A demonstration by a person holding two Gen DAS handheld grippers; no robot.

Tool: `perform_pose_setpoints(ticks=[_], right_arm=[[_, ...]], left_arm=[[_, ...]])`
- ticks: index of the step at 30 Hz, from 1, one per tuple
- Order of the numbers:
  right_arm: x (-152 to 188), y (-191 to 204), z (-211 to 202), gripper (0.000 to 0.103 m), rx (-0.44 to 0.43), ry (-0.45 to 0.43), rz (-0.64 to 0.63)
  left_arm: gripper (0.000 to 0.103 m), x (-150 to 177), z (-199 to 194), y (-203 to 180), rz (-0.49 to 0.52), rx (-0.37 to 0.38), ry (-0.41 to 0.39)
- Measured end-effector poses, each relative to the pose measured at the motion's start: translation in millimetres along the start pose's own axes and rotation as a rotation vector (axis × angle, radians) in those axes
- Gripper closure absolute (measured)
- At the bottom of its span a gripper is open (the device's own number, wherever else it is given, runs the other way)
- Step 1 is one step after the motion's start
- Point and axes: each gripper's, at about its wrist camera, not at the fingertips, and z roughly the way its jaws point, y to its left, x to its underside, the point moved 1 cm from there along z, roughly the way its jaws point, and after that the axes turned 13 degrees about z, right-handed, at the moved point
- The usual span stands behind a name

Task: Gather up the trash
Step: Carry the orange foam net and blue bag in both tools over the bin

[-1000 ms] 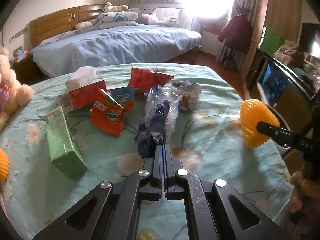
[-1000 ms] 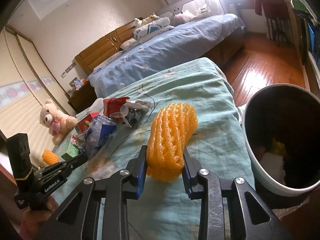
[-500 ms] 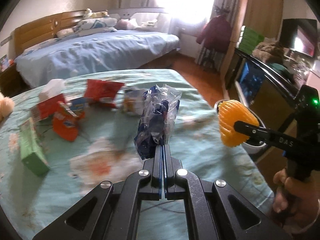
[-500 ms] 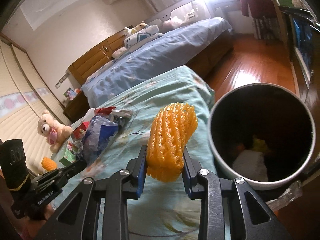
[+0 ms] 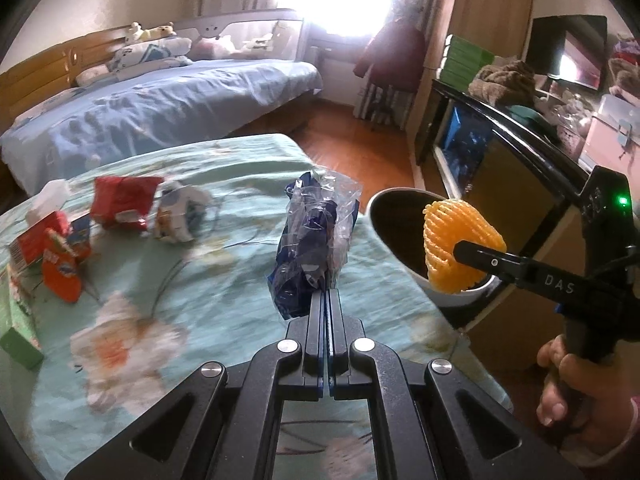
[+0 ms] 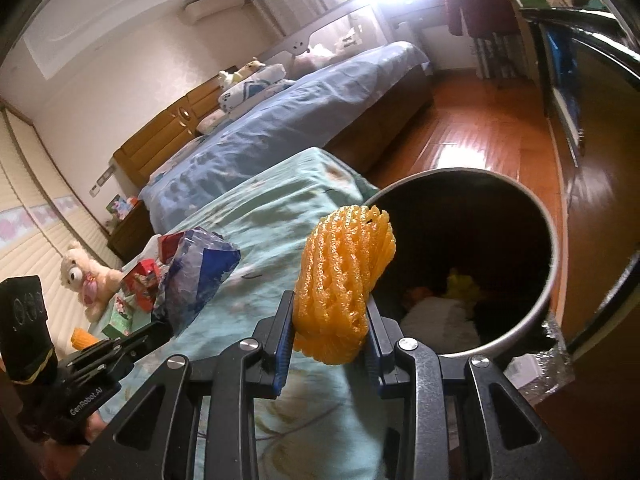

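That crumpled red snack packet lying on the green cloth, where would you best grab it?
Probably the crumpled red snack packet is best pinched at its raised upper edge, coming down from above: it lies low on the green floral tablecloth, with other wrappers close beside it.

Trash in my grip and on the table, bin at the edge.

I hold an orange foam net [image 6: 344, 284] upright, pinched at its lower end, at the near rim of the round dark bin [image 6: 548, 248], which already contains scraps. My other fingers pinch a crumpled blue-and-clear plastic bag [image 5: 316, 248], raised above the green cloth. Red and orange wrappers [image 5: 120, 202] lie well apart on the far left.
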Motion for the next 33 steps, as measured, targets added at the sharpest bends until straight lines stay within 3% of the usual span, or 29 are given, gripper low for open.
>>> perform_pose_setpoints(ticks=[33], right_arm=[[-29,-56,-19,0.071,0.099,-0.073,0.051]], left_arm=[[0.103,-44,66,-67,0.097,0.078,0.021]])
